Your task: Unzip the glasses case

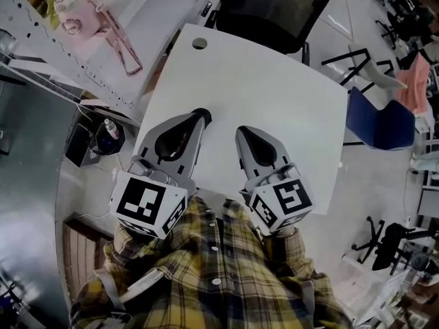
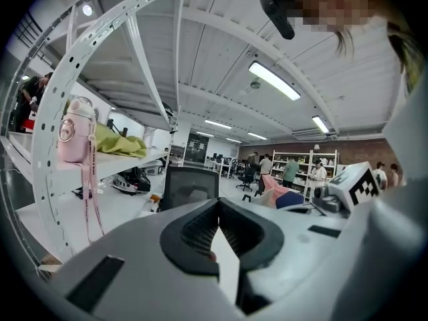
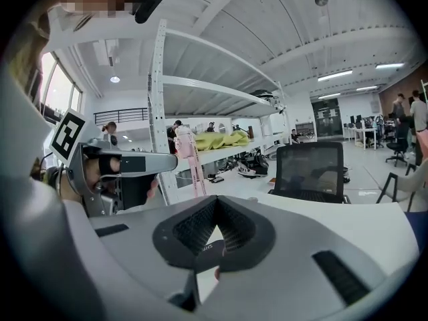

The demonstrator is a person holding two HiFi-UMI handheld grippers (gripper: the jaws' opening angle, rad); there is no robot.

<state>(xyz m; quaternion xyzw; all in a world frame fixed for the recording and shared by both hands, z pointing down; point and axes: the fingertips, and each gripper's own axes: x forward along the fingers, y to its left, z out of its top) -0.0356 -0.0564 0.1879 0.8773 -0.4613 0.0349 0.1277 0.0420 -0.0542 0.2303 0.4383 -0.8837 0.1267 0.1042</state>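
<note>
Over the near half of the white table (image 1: 274, 94), the two grippers are held side by side and a little apart, both pointing away from the person across the tabletop. On the left gripper (image 1: 203, 116) the jaws are pressed together, the ribbed pads meeting at the tips, closed on themselves only. On the right gripper (image 1: 244, 133) the jaws are also closed tip to tip, gripping no object. The marker cube of each sits at the rear, left cube (image 1: 147, 204) and right cube (image 1: 281, 204), just above a yellow plaid shirt (image 1: 212, 273). The glasses case cannot be located: no view shows it, and the visible tabletop carries only a round cable hole (image 1: 199, 44) near the far edge. A black mesh office chair (image 1: 274, 5) stands behind the far side of the table. A pink bottle (image 1: 70, 12) with a strap rests on the white perforated shelving (image 1: 41, 53) to the left. A blue chair (image 1: 377, 118) stands beside the table's right edge. The left gripper view shows people standing near shelves far off in the room.
</note>
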